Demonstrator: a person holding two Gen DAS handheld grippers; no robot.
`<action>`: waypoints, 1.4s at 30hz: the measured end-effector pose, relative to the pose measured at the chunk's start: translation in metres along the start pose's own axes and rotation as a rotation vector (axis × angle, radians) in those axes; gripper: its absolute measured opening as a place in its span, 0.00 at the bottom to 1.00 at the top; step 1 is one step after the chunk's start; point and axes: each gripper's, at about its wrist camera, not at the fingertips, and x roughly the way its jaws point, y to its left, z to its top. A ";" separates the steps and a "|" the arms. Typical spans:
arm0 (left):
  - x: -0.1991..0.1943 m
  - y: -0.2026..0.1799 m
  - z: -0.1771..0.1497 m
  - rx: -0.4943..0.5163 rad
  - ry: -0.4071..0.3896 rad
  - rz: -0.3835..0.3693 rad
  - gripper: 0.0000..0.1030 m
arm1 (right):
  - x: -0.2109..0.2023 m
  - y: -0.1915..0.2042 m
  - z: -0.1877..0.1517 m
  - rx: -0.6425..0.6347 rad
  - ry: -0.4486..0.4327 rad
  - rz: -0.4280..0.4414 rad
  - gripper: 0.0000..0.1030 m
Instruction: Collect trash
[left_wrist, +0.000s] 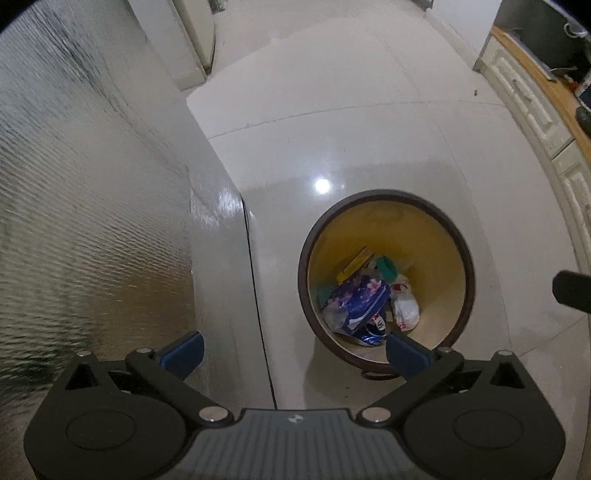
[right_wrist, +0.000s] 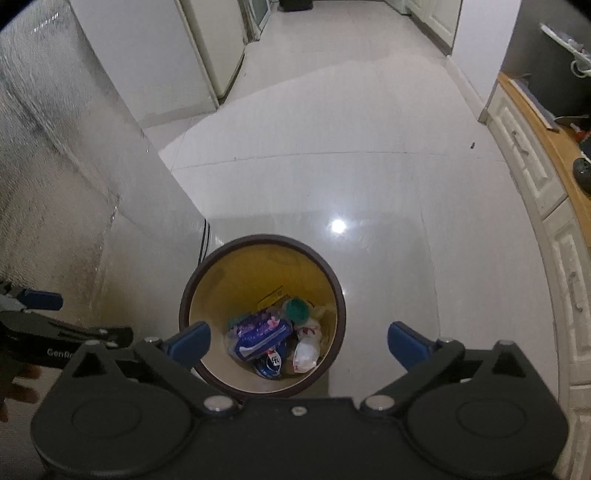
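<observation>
Trash bin (left_wrist: 386, 275) straight ahead in the left wrist view, a round one with a dark brown rim and a yellow inner wall, standing upright on the pale tiled floor (left_wrist: 351, 122) with its mouth facing up at the camera, so its long axis runs away from the lens toward its bottom. Left gripper (left_wrist: 293, 350) hangs above it with its blue fingers (left_wrist: 184, 352) spread wide and nothing between them; the right-hand finger overlaps the bin's near rim, the left-hand one sits over the textured silver panel (left_wrist: 92, 203) beside the bin. Down in the bin lies the trash: a purple flowered packet (left_wrist: 356, 301) slanting from near-left to far-right, a white bag with red print (left_wrist: 404, 308) beyond the right-hand finger's tip, a teal lid (left_wrist: 386, 267) and a yellow carton (left_wrist: 356, 260) farther in. Over to the right wrist view now: right gripper (right_wrist: 299, 341) is also spread wide, blue fingers (right_wrist: 406, 343) well apart and holding nothing, the bin (right_wrist: 263, 317) lying between them but closer to the left-hand finger, which overlaps its rim. Same purple packet (right_wrist: 260, 332) lies near level across the bin's bottom, the white bag (right_wrist: 306, 350) just right of it, the teal lid (right_wrist: 296, 309) beyond both. Out past the left-hand finger, the other gripper's blue finger shows at the frame's edge, with a person's hand (right_wrist: 22, 387) below it.
</observation>
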 end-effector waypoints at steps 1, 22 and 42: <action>-0.006 -0.001 0.000 0.003 -0.007 -0.005 1.00 | -0.005 -0.001 0.000 0.002 -0.011 0.000 1.00; -0.159 -0.009 -0.037 -0.025 -0.290 0.040 1.00 | -0.132 0.004 -0.011 0.018 -0.200 -0.038 1.00; -0.343 -0.001 -0.108 -0.082 -0.589 0.073 1.00 | -0.278 0.015 -0.056 -0.022 -0.420 -0.046 1.00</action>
